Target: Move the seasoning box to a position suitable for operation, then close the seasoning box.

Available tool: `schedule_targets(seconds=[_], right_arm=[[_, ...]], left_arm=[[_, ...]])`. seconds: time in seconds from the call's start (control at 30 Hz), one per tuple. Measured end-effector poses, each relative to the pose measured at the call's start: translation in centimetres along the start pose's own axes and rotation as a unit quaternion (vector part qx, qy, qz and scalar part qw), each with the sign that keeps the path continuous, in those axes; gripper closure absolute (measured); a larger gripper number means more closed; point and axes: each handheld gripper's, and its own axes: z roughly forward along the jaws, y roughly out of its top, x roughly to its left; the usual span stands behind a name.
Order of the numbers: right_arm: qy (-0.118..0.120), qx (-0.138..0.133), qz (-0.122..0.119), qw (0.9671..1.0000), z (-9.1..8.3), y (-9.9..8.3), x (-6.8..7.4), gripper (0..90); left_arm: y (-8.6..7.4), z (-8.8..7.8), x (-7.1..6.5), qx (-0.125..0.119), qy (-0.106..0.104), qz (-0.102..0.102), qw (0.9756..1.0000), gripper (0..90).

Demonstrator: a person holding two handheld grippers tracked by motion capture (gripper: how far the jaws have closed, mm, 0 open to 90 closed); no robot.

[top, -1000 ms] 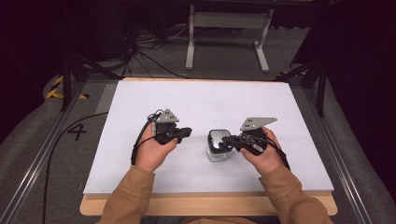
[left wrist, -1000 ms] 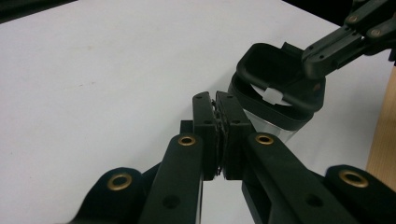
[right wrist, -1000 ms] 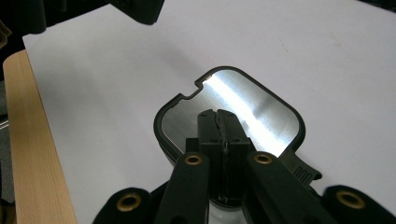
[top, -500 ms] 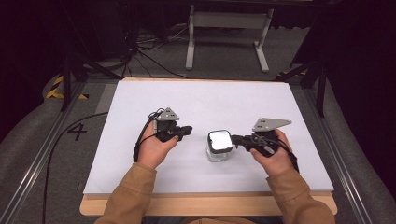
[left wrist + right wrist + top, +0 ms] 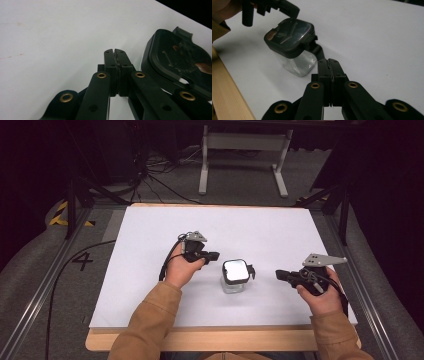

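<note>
Nearest the person, at five o'clock on the white table [image 5: 150, 310], the right gripper [image 5: 281, 275] rests with jaws pressed together, holding nothing. Between both tools stands the clear jar [image 5: 235, 276], its black lid [image 5: 290, 33] on, upright and untouched. At nine o'clock from it the left gripper [image 5: 216, 254] lies just beside, jaws likewise together and empty. This looks like a pause between grasps; next, one tool must widen and approach the jar squarely.

High view looks forward and down over the white table [image 5: 150, 250]; both close gripper views share the black-lidded clear glass jar [image 5: 292, 47].
</note>
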Motion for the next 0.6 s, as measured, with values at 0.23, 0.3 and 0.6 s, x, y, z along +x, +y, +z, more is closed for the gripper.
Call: schedule_targets(seconds=[0.23, 0.3, 0.6], right_arm=[[0.02, 0.024, -0.022, 0.9993, 1.5, -0.3, 1.7, 89.9], [0.024, 0.026, -0.026, 0.999, 1.6, -0.4, 2.0, 89.9], [0.028, 0.022, -0.024, 0.9991, 1.0, -0.6, 2.0, 89.8]], left_arm=[[-0.4, 2.6, 0.2, 0.035, -0.015, 0.031, 0.9988, 89.4], [-0.4, 3.1, 0.2, 0.033, -0.017, 0.031, 0.9988, 89.5], [-0.4, 3.9, -0.3, 0.039, -0.044, 0.041, 0.9974, 89.9]])
